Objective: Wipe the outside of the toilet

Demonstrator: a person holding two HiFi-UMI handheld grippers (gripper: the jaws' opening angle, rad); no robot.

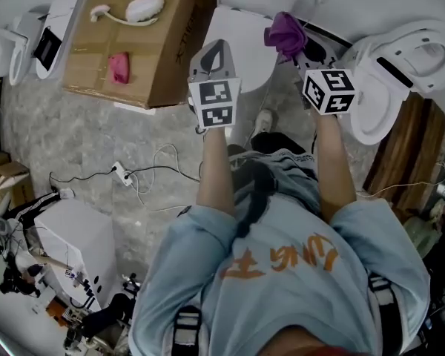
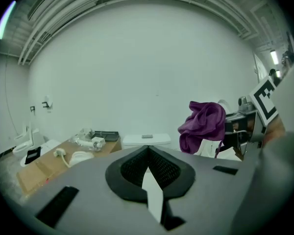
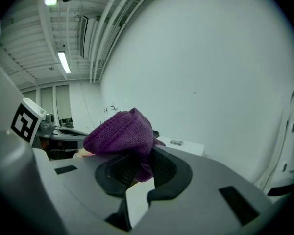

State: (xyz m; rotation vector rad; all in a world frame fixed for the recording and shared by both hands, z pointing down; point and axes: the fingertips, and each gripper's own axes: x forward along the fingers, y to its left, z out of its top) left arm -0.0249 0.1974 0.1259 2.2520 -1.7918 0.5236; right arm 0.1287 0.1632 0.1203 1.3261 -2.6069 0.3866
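The right tool [image 1: 302, 53] is clamped on a bunched purple cloth [image 1: 285, 34], held just right of the white toilet [image 1: 245, 50] at the far centre. The left tool [image 1: 213, 50], jaws together and empty, seems to hover above that toilet.

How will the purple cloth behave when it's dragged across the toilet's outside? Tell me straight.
Probably floppy: the purple cloth bunches and droops over the right gripper, which is shut on it. Likely light, since a small pinch carries the whole wad. Its knitted ribbing suggests it would grip rather than slide.
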